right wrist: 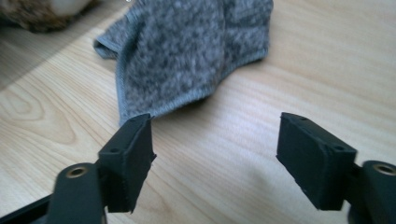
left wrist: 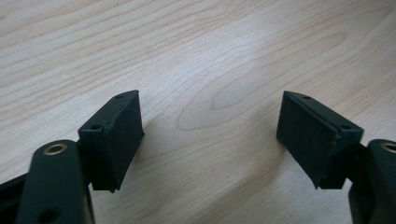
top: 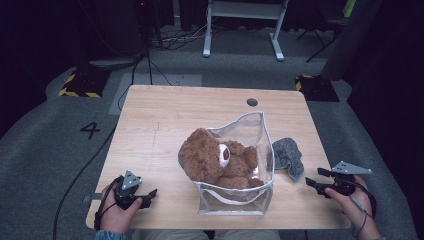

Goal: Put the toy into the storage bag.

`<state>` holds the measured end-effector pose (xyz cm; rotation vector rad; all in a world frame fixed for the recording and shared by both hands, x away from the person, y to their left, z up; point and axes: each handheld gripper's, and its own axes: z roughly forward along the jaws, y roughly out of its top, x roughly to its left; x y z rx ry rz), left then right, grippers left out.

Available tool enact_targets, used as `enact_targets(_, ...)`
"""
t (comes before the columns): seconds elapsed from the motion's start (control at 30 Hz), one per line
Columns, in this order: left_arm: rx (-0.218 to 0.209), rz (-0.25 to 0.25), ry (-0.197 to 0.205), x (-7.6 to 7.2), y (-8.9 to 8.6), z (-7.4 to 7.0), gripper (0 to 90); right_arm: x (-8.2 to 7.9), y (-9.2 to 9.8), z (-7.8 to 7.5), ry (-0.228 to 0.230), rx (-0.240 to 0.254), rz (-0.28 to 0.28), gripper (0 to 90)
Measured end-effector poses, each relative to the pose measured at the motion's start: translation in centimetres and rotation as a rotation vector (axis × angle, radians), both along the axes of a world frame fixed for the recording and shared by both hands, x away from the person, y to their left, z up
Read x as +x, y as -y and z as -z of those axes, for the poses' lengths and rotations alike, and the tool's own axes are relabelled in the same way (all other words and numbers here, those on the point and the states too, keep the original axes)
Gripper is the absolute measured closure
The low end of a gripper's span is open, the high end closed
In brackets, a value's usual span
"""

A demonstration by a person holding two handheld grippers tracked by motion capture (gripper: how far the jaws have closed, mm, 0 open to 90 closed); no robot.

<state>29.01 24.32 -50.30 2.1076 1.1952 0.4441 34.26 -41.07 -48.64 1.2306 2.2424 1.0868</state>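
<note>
Both claws wide, empty, low over tabletop (top: 165,107).
L claw (top: 150,196) sits at near-left edge w/ bare wood between its jaws. R claw (top: 311,184) sits at near-right edge, jaws spread, grey cloth (right wrist: 187,56) just ahead of the tips, not touched. Cloth lies flat, right of the clear bag (top: 250,150), touching its side. Bag stands mid-table w/ brown teddy bear (top: 210,160) partly inside, head sticking out left.
</note>
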Motion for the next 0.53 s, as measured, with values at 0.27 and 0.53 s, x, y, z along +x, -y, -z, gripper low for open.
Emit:
enact_targets(0.27, -0.001, -0.003, -0.009, 0.2, 0.0, 0.0, 16.7, -0.1, -0.4, 1.7, -0.006, -0.065, 0.012, 15.2)
enact_targets(0.53, -0.001, -0.005, -0.01, 0.3, 0.0, 0.1, 14.8, -0.1, -0.5, 1.8, -0.007, -0.066, 0.0, 12.7)
